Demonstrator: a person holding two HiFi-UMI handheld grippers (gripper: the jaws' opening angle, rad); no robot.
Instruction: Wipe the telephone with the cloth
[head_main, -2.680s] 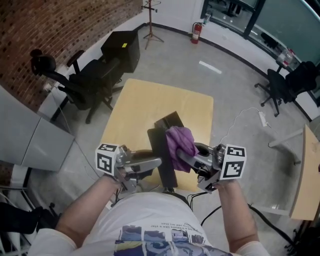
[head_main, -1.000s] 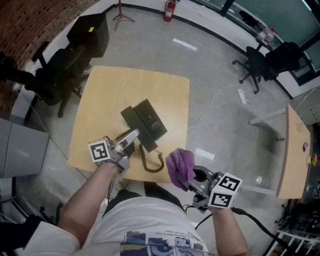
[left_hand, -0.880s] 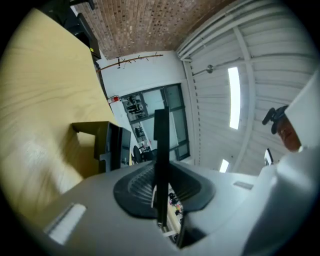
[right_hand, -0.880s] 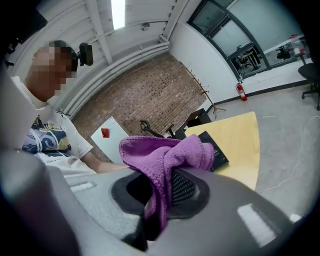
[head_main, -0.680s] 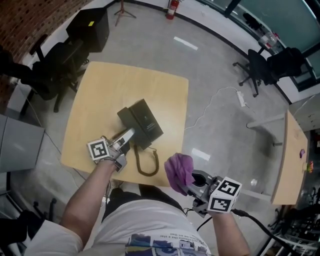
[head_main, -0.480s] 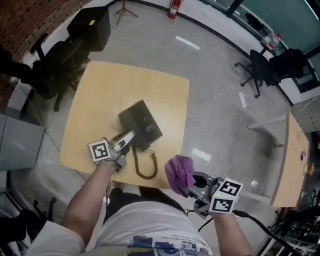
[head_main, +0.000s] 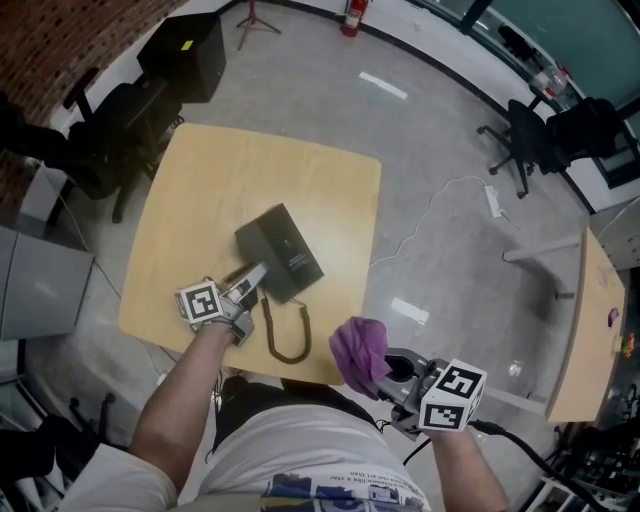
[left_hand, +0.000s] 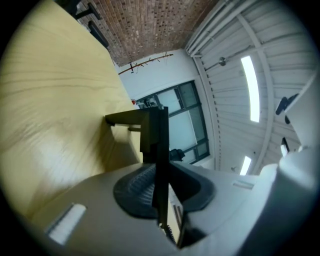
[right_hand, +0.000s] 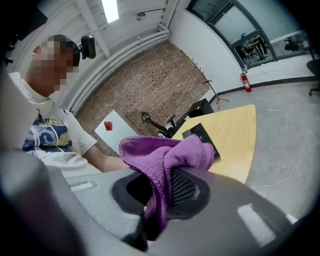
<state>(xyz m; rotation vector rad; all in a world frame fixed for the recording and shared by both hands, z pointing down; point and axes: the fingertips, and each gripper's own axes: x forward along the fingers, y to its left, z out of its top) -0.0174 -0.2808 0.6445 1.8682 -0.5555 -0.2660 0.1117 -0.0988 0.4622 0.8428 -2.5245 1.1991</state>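
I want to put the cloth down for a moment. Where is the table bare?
The table is bare across its far half, beyond the telephone, and in a strip between the telephone and the right edge. The near edge is crowded: the left gripper grips the telephone there and the coiled cord lies beside it.

We wear a white T-shirt (head_main: 320, 450) with short sleeves and a blue printed picture (head_main: 340, 492) across the chest. Our left gripper (head_main: 256, 276) and right gripper (head_main: 383, 368) have grey bodies with dark textured pads, and each carries a white cube (head_main: 200, 301) with black square markers. A black cable (head_main: 520, 455) trails from the right one. A black camera (right_hand: 89, 46) sits on our head.
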